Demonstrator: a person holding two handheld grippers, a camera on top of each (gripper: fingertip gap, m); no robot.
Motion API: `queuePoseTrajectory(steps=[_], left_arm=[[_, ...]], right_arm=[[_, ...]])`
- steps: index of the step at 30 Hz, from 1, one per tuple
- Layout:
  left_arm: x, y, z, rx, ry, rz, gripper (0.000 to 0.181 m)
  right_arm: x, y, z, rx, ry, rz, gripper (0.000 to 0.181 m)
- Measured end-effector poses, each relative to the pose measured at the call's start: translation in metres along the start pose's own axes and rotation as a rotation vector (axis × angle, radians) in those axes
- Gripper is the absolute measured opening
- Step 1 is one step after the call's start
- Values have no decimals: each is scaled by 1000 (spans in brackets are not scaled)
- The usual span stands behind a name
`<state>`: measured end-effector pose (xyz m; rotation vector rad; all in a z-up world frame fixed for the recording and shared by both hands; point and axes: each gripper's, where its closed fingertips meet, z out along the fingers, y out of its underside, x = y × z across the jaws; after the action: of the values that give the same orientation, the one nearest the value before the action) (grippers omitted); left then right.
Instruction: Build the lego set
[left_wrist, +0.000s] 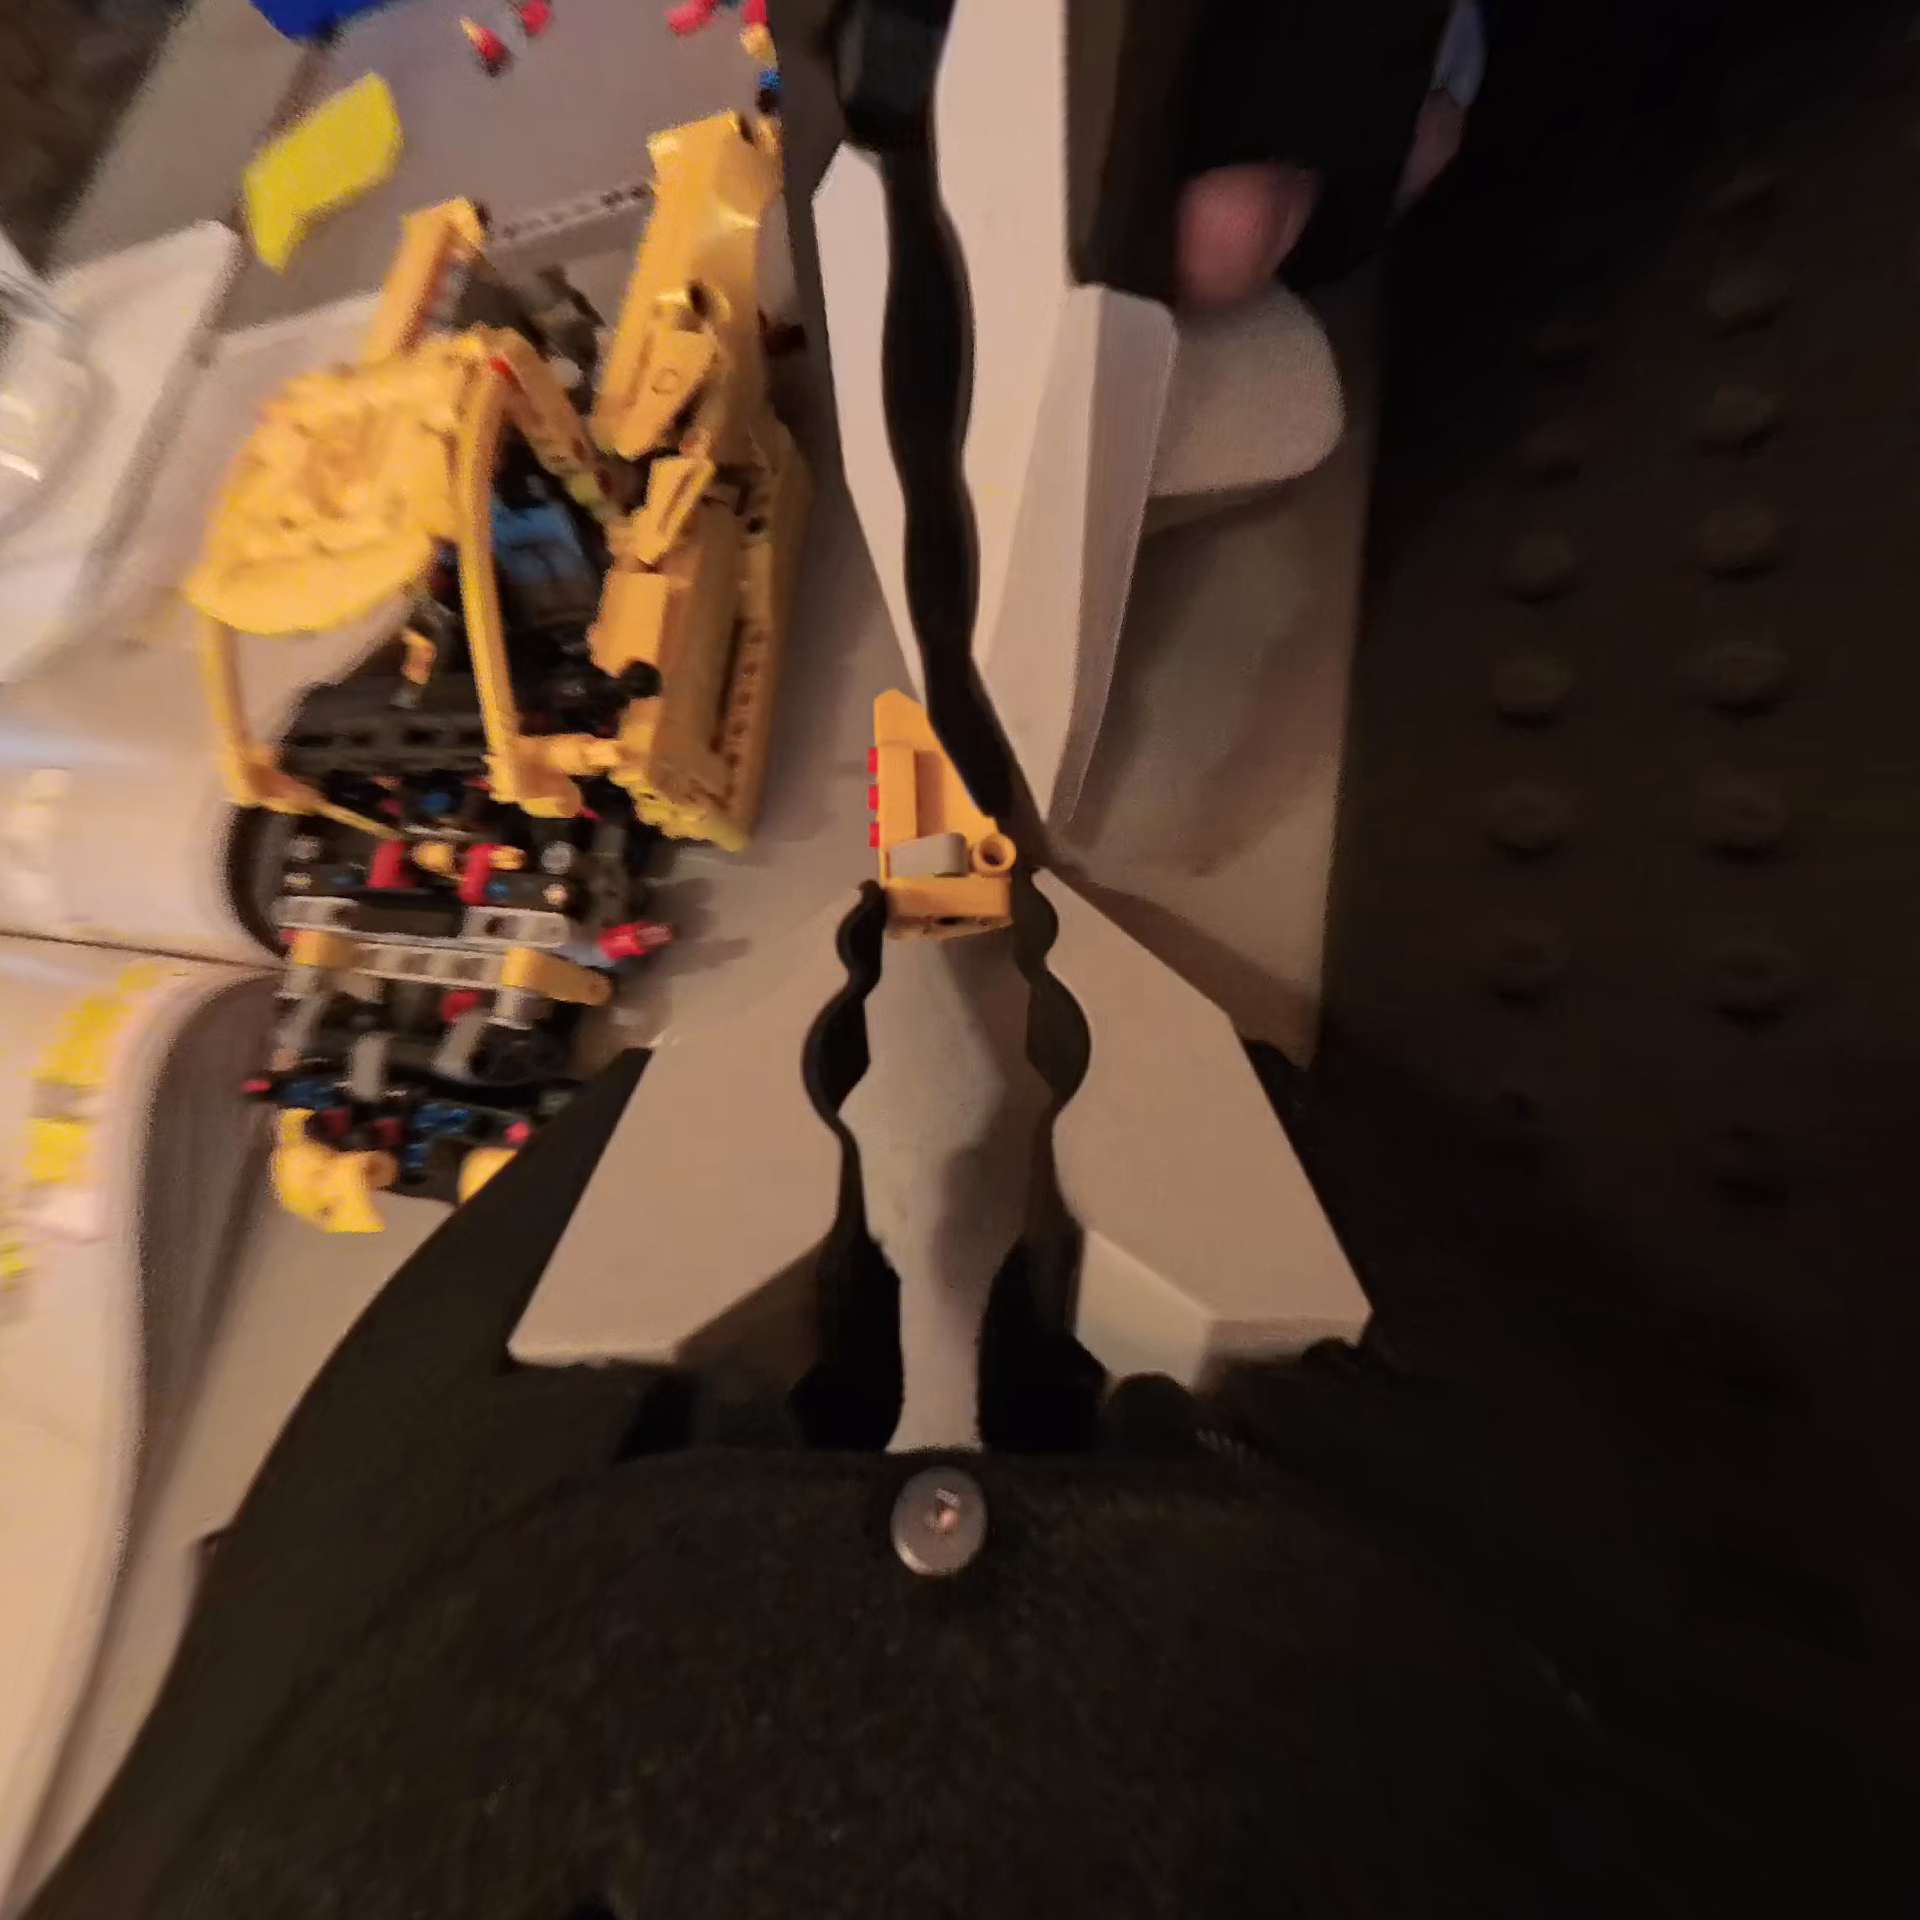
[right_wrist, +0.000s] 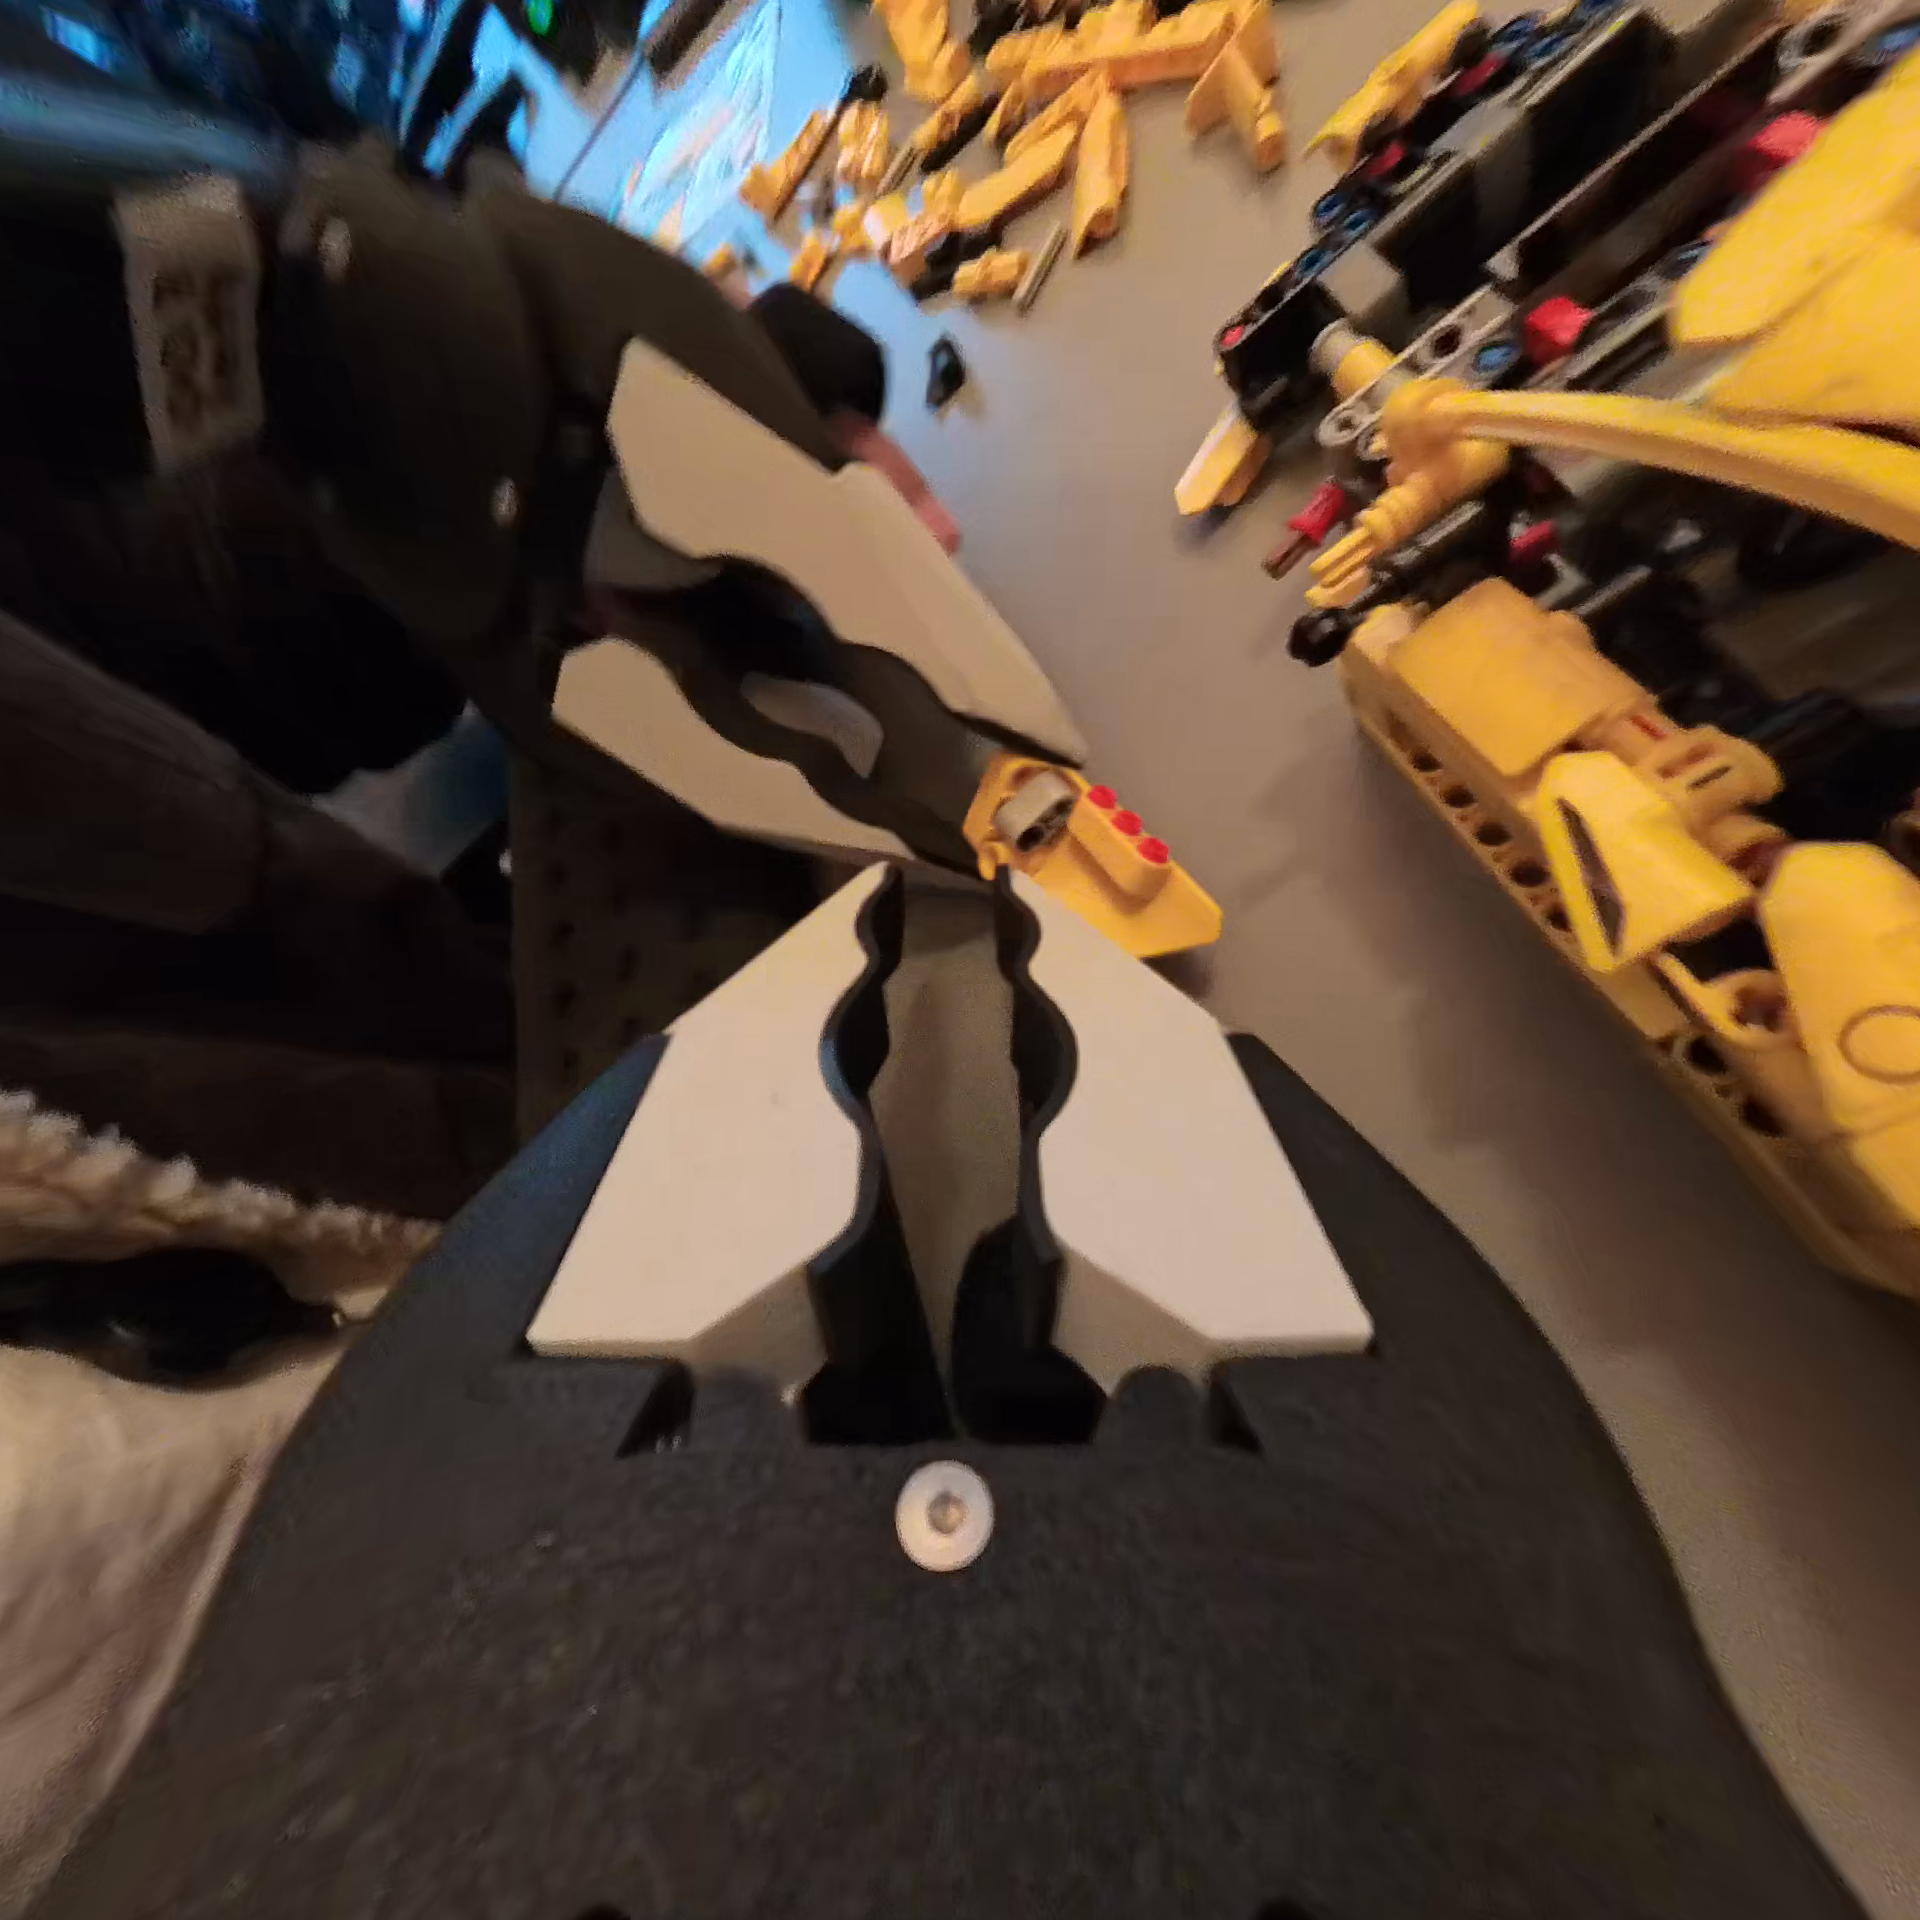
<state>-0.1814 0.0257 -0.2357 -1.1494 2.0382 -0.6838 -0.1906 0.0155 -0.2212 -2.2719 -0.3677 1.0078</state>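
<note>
Grey tabletop (right_wrist: 1299, 1039) is seen in both wrist views, blurred by motion. On it a large, part-built yellow vehicle model (left_wrist: 582, 644) is laid, with black and grey beams and red and blue pins showing along its frame. Farther back, in the right wrist view, a heap of loose yellow pieces (right_wrist: 1049, 145) is scattered.

A small yellow sub-assembly (left_wrist: 935, 831), fitted with a grey connector and three red pins, is held in the air beside the model. It is clamped at its base between the tips of the left gripper (left_wrist: 948, 914). The right gripper (right_wrist: 945, 894) is seen just beside the piece, perhaps touching it; its fingers are parted by a narrow gap with nothing visibly held between them.

The step in hand is judged to be a regrasp or adjustment of the sub-assembly before it is joined to the model. It would be done best if the piece were kept firmly pinched, the red pins left uncovered, and the pins lined up squarely with their holes before any pressure is applied.
</note>
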Motion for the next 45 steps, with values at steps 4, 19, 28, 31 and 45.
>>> queuePoseTrajectory(steps=[4,19,28,31,45], left_arm=[[-20,-12,-9,8,-230,167,25],[-45,-41,-29,98,-435,164,24],[-49,-56,-39,278,-292,-136,25],[-50,-57,-40,291,-284,-162,24],[-48,-54,-38,216,-385,53,24]], right_arm=[[3,-31,-10,216,40,87,26],[3,-64,-24,508,-15,203,6],[-6,-75,-34,585,18,48,5],[-5,-75,-33,584,-1,57,5],[-6,-73,-33,513,-139,203,6]])
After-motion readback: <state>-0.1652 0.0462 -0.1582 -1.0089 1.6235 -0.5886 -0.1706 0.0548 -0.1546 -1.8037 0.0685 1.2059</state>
